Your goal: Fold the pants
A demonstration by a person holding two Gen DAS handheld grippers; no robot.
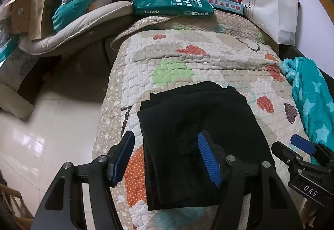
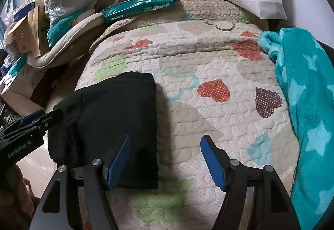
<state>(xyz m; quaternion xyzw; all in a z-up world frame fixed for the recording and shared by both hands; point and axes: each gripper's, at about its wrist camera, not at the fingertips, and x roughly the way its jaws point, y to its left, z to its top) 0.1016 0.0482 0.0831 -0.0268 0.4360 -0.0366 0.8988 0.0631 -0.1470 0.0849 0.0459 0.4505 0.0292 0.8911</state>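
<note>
Lying folded into a compact black rectangle, the pants rested on the quilt near its left edge. Both the left gripper and right gripper hovered with jaws spread, pinching nothing. A careless nudge (the bundle sat close to the drop) could likely slide it floorward or undo the layers.

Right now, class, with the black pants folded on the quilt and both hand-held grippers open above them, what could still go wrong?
1. The folded black pants lie near the quilt's left edge above the tiled floor; a nudge might slide them off.
2. The left hand-held gripper straddles the pants' edge; closing could snag and undo the top layer.
3. The teal blanket beside the right hand-held gripper could catch.
</note>
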